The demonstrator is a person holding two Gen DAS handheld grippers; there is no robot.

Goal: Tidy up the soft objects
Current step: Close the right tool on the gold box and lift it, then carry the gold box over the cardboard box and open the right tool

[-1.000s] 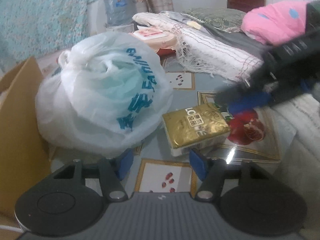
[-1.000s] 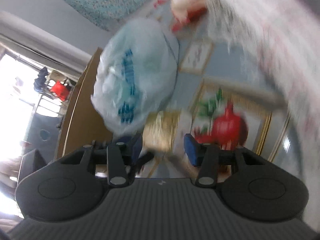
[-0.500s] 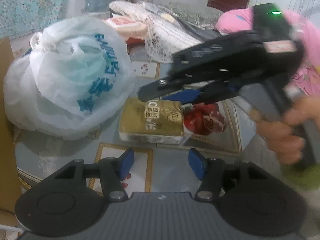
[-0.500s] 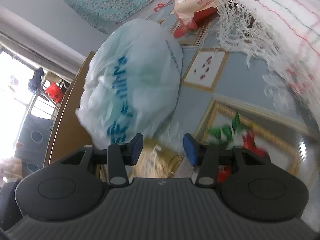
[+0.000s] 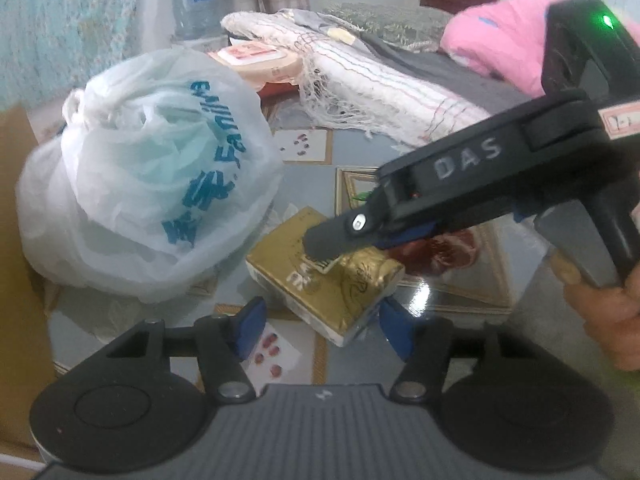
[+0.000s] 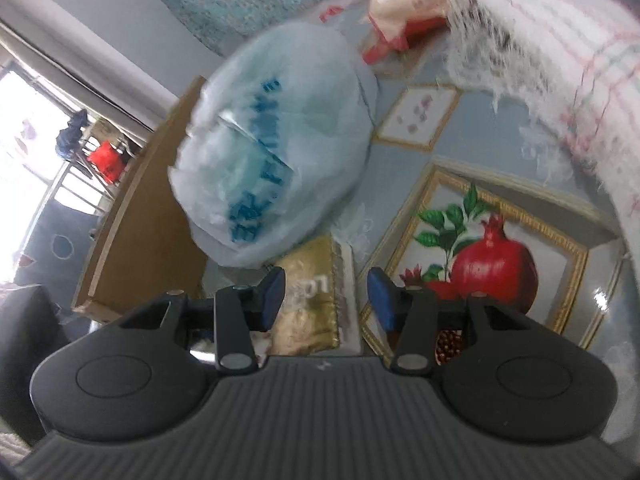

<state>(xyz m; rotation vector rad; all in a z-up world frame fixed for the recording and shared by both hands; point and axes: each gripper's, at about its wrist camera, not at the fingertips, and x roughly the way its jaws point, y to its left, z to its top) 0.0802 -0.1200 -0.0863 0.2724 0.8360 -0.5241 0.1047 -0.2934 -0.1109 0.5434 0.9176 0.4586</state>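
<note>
A gold tissue pack [image 5: 340, 284] lies on the table beside a knotted white plastic bag with blue lettering [image 5: 152, 168]. My right gripper [image 5: 332, 244] reaches in from the right, held by a person's hand [image 5: 608, 312], with its fingertips over the pack's top. In the right wrist view the gold pack [image 6: 308, 300] sits between the blue pads of the right gripper [image 6: 326, 298]; a gap shows on the right side, so it is open. My left gripper [image 5: 320, 330] is open, and the pack's near corner lies between its fingers.
A cardboard box [image 5: 16, 240] stands left of the bag. Behind are a white fringed blanket [image 5: 380, 84], a peach wipes pack [image 5: 260, 58], a pink cloth [image 5: 496, 40] and a water bottle [image 5: 196, 4]. The table cover shows a pomegranate picture [image 6: 496, 264].
The right gripper has come in from the right and lowered over the gold pack. The pack now lies skewed and nearer the left fingers.
</note>
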